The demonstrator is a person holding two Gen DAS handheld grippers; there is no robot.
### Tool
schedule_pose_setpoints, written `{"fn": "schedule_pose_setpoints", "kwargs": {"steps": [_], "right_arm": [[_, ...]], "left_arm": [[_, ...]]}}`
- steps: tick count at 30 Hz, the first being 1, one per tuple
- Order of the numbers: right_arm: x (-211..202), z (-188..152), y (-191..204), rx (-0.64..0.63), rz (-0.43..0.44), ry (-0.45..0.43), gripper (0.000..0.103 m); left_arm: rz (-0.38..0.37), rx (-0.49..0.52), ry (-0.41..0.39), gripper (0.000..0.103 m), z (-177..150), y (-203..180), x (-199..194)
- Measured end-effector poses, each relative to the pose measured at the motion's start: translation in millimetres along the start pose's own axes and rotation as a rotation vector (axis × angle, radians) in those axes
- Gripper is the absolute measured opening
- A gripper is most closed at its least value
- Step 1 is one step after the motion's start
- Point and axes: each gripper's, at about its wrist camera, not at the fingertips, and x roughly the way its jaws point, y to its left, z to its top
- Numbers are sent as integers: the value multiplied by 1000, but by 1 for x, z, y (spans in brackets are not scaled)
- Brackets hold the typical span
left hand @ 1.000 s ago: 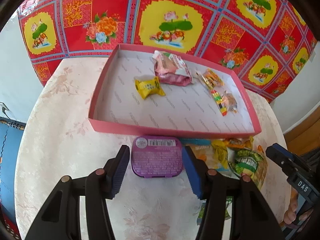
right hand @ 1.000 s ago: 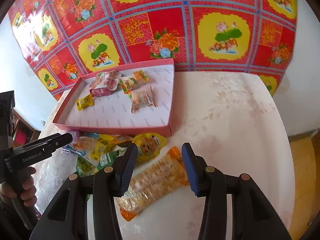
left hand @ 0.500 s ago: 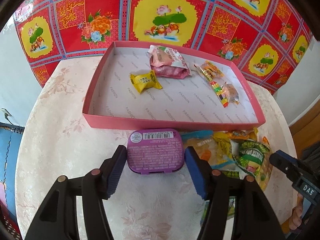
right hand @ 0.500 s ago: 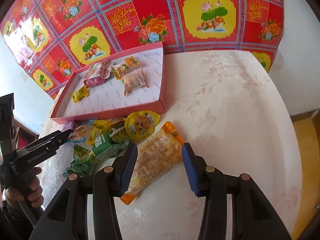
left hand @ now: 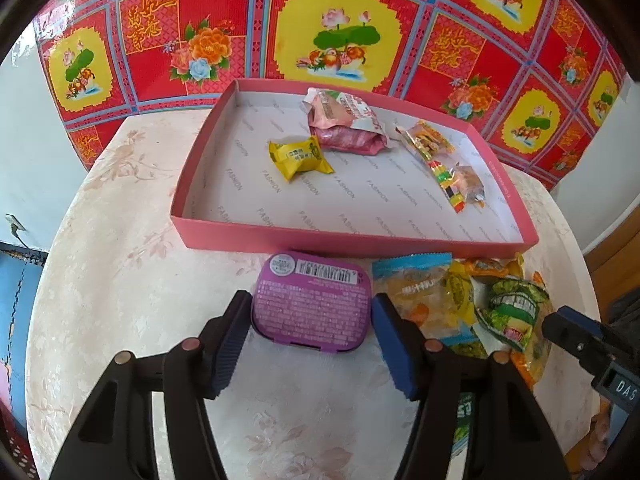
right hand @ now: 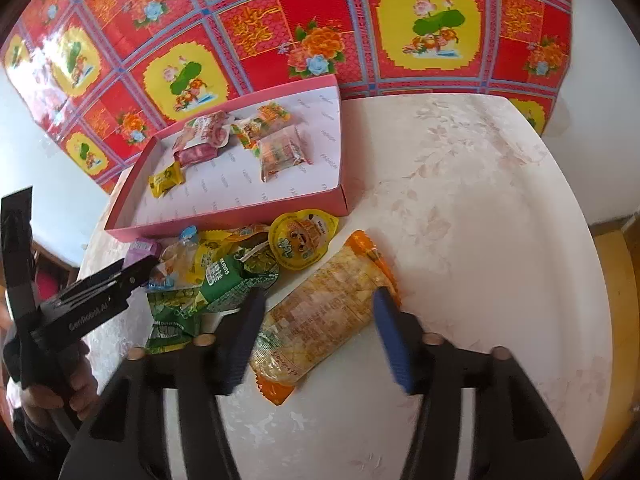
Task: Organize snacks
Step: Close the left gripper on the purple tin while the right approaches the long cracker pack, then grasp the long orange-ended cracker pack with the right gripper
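A purple tin (left hand: 312, 304) lies label-up on the table just in front of the pink tray (left hand: 340, 238). My left gripper (left hand: 312, 314) straddles it, open, with its blue pads close beside the tin's short sides without pressing. A long orange-ended pack of yellow snacks (right hand: 320, 312) lies slantwise on the table. My right gripper (right hand: 319, 300) is over it with its jaws opening; the pack is between them and free of the pads. The tray (right hand: 240, 216) holds a yellow sweet (left hand: 300, 156), a pink packet (left hand: 344, 124) and small clear packets (left hand: 460, 184).
A heap of loose snacks lies between the two grippers: a blue and orange bag (left hand: 416, 288), green packets (right hand: 224, 280), a round yellow cup (right hand: 302, 238). The round table (right hand: 480, 208) is bare on its right half. A red and yellow patterned sheet (left hand: 340, 40) hangs behind.
The left jaws have spread a little around the purple tin. The right jaws have sprung wider apart over the long pack, and the right view has shifted slightly.
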Motion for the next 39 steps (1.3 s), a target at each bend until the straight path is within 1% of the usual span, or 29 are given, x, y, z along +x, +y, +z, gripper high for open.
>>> {"fn": "schedule_pose_setpoints", "kwargs": {"steps": [2,5,10,12,19,28,34,39], "right_arm": [[0,-1,0,11,-12,1,70],[4,-4,2,25,-7,18,72],[13,-10,12,-15,-38,43,72],[16,-10,15,-30,-52,39,72],[20,-11,18,-62,-62,29,72],[12,-12,-5,-49,-47,25,72],[11,-10,-16,-25,-70,18,71],[7,-10,-19,-31,-76,5,71]], "left_arm": [[-8,-7,-7,64,-2,3,-1],[-4,-16,-11,64,-4,7,-3],[-28,-13,-21,64,-9,12,-5],[-33,-14,-24,64,-11,13,-5],[-32,0,-38,64,-14,11,-4],[-29,-13,-36,64,-13,13,-6],[-11,-13,-33,64,-13,13,-7],[-4,-24,-34,64,-15,15,-9]]}}
